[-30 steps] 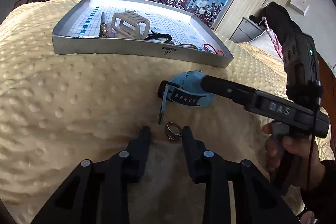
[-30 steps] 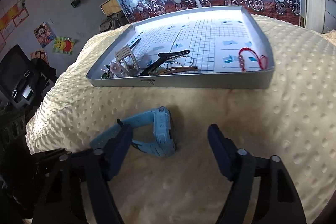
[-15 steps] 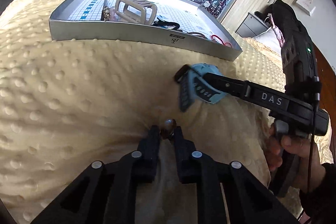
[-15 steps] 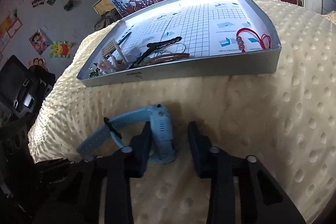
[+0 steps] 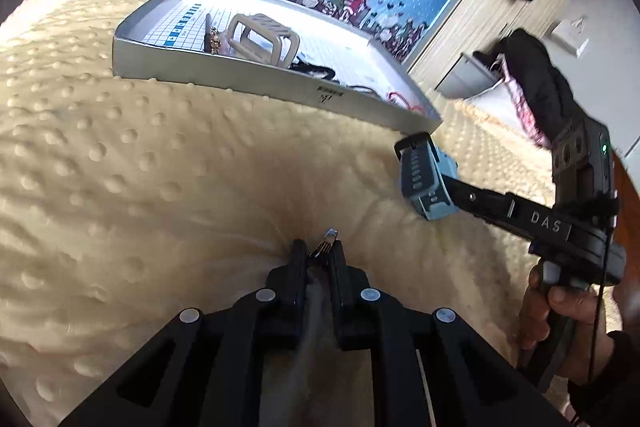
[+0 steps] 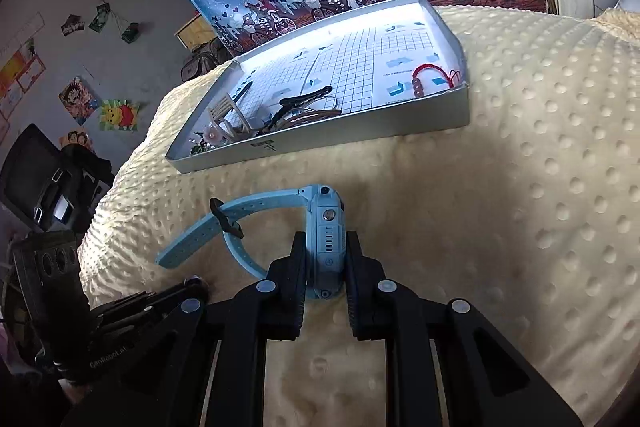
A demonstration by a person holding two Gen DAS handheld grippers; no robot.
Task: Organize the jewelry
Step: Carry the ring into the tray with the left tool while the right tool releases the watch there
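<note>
Both pickups got locked in over the last second, basically. The left gripper [image 5: 317, 254], which was spread wide around the ring [image 5: 326, 242] a second ago, has been squeezed nearly shut, and the ring is now pinched on edge between its tips, with a bit of the blanket [image 5: 132, 187] bunched up underneath. The right gripper [image 6: 325, 259], also wide open a second ago, has been closed onto the body of the blue watch [image 6: 327, 227], so the case is clamped side-on between the pads and the strap is left curling out to the gripper's left. So two items can be counted as grasped, and what's probably left is the carry over to the tray [image 6: 360, 135] sitting ahead of both grippers, well apart from them. Material-wise: the ring looks like thin shiny metal with a ribbed face, small and likely slippery; the watch is chunky matte plastic with a soft rubbery band and a dark buckle. The blanket is plush, cream, covered in raised dots, and it gets dented easily. The tray is shallow grey metal with a grid-printed liner, and a beige claw clip [image 5: 262, 39], a red beaded bracelet [image 6: 430, 77] and dark hair clips [image 6: 304, 99] have already been put in it.
</note>
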